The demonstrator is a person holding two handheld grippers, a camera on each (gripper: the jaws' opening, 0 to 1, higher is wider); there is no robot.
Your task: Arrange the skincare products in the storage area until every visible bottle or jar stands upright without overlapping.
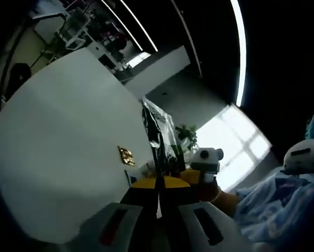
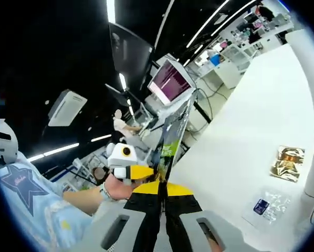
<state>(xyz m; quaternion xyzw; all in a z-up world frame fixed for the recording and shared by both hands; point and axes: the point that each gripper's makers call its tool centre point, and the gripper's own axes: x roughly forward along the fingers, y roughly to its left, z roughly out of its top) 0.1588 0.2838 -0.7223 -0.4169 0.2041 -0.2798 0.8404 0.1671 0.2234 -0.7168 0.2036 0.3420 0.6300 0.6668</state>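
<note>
A clear plastic bag (image 1: 159,134) with dark and green print stands edge-on, rising straight out of my left gripper (image 1: 158,185), whose jaws are shut on its lower edge. In the right gripper view the same bag (image 2: 173,137) rises from my right gripper (image 2: 161,188), also shut on it. Each gripper appears in the other's view, held by a hand close beside the bag: the right gripper (image 1: 205,164) and the left gripper (image 2: 126,167). No bottle or jar is in sight.
A white table (image 1: 62,142) lies below, also seen in the right gripper view (image 2: 251,121). On it lie a gold sachet (image 1: 126,156) (image 2: 287,163) and a clear packet with a blue label (image 2: 264,206). A person in a blue patterned shirt (image 1: 275,202) stands close.
</note>
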